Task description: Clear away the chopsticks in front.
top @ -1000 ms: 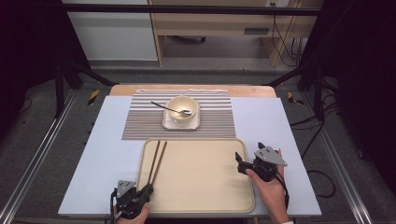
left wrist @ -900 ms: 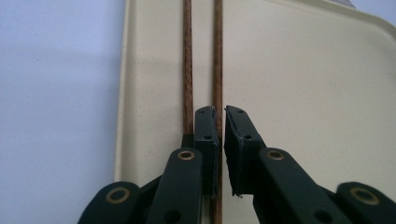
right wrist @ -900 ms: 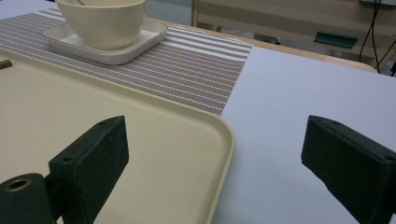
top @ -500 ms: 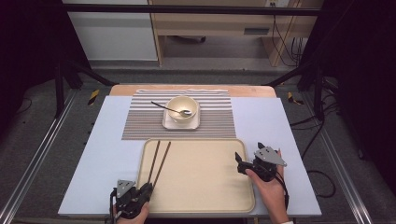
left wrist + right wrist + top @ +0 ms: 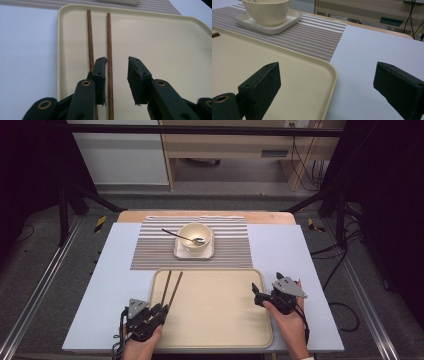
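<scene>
Item: 2 chopsticks point(image 5: 109, 42) lying side by side at the left edge of the tray point(image 5: 220, 330); my left hand-held gripper point(image 5: 116, 75), jaws just opening and released, should lift straight off them; right hand-held gripper point(image 5: 327, 85) idles agape.

The chopsticks point(image 5: 108, 45) look like dark brown wood with a fine grain, matt. The tray point(image 5: 162, 50) is cream plastic, smooth with a faint speckle. The placemat point(image 5: 312, 37) is woven striped cloth. The bowl point(image 5: 267, 11) looks like glossy glazed ceramic. The left gripper point(image 5: 116, 77) has matt dark jaws with brass-coloured rivets
</scene>
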### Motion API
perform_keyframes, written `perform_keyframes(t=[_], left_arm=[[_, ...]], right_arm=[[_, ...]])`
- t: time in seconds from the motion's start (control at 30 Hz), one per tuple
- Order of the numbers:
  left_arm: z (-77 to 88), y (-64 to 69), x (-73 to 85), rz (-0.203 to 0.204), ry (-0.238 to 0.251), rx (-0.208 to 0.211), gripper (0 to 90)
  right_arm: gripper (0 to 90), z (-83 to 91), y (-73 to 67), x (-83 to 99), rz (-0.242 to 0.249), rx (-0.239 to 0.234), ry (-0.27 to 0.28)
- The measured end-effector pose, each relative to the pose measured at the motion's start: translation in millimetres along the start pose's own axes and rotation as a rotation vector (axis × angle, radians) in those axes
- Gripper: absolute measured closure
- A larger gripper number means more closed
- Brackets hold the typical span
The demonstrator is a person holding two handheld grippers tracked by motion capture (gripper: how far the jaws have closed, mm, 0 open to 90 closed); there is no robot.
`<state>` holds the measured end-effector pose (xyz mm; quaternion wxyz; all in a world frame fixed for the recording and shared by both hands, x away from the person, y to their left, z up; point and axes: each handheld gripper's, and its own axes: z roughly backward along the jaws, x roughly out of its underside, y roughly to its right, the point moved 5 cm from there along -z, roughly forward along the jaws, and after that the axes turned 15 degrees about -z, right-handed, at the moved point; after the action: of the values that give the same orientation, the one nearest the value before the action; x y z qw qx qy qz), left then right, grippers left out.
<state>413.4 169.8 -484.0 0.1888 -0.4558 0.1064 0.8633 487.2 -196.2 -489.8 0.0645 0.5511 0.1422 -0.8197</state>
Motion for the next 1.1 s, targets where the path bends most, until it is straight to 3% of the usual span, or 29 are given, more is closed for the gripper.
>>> perform_keyframes(t=[0.3, 0.5, 0.63, 0.93, 1.0, 1.1], left_arm=[[-10.4, -3.7, -32.5, -0.124, 0.060, -0.013, 49.5], [-24.6, -7.5, -43.9, -0.162, 0.083, 0.008, 33.8], [-29.8, -8.5, -55.8, -0.221, 0.093, 0.030, 24.3], [-34.4, -17.8, -87.1, -0.307, 0.110, 0.022, 13.2], [-36.7, -18.4, -92.9, -0.308, 0.121, 0.032, 12.0], [-41.9, -19.1, -99.1, -0.353, 0.129, 0.036, 10.9]], right_arm=[[5.8, 0.1, 3.1, -0.9, 0.008, 0.019, 0.006], [5.2, -0.5, 1.9, 0.2, 0.031, 0.023, 0.000], [4.9, -0.7, 1.8, 0.4, 0.032, 0.027, 0.000], [4.9, -0.2, 4.3, -1.1, 0.030, 0.032, 0.008], [4.9, -0.1, 4.8, -1.6, 0.029, 0.030, 0.012], [4.9, 0.4, 4.9, -2.6, 0.023, 0.030, 0.019]])
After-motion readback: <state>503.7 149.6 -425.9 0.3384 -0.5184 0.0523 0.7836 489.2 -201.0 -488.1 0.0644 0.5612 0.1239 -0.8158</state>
